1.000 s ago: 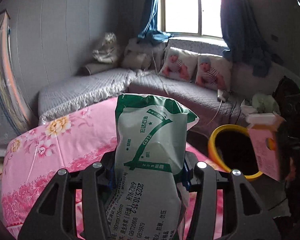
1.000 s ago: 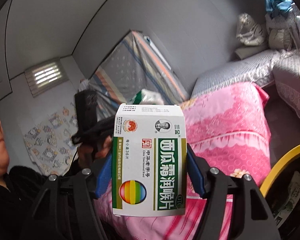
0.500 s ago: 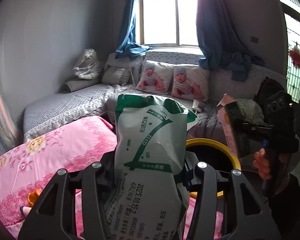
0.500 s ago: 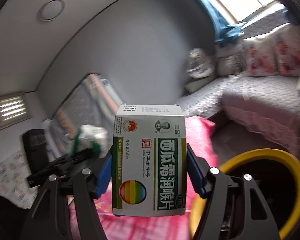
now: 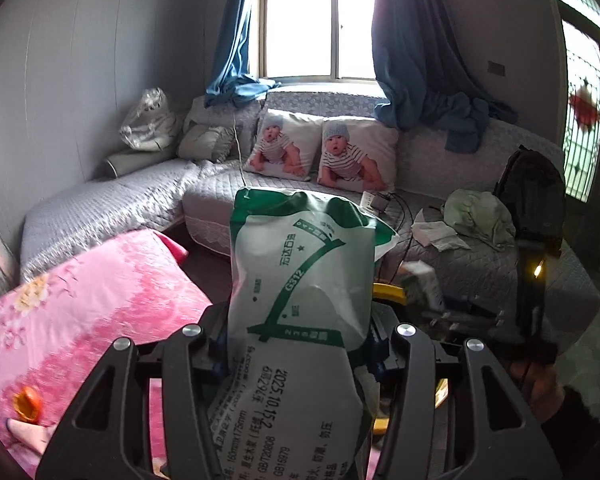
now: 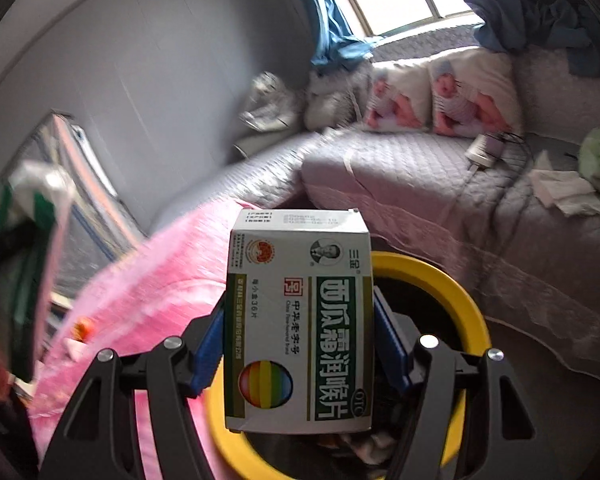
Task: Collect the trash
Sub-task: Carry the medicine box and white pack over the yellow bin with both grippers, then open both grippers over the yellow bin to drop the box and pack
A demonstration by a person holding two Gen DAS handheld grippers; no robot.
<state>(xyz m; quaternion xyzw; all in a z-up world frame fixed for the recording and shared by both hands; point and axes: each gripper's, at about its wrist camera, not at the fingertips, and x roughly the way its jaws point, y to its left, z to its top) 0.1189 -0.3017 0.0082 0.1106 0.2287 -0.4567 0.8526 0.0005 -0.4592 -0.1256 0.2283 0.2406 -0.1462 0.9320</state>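
Both grippers swung over the yellow bin — box, packet still held.

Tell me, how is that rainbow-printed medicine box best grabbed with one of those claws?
Grip the medicine box across its two narrow side faces, coming from its lower end, as the right claw does now. The sides are flat, parallel and stiff, so the blue pads sit flush, and the upper end stays free above the yellow-rimmed bin.

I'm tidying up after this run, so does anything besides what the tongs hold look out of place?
Yes: an orange scrap lies on the pink bedspread, and crumpled white paper sits loose on the grey sofa beside a green cloth.
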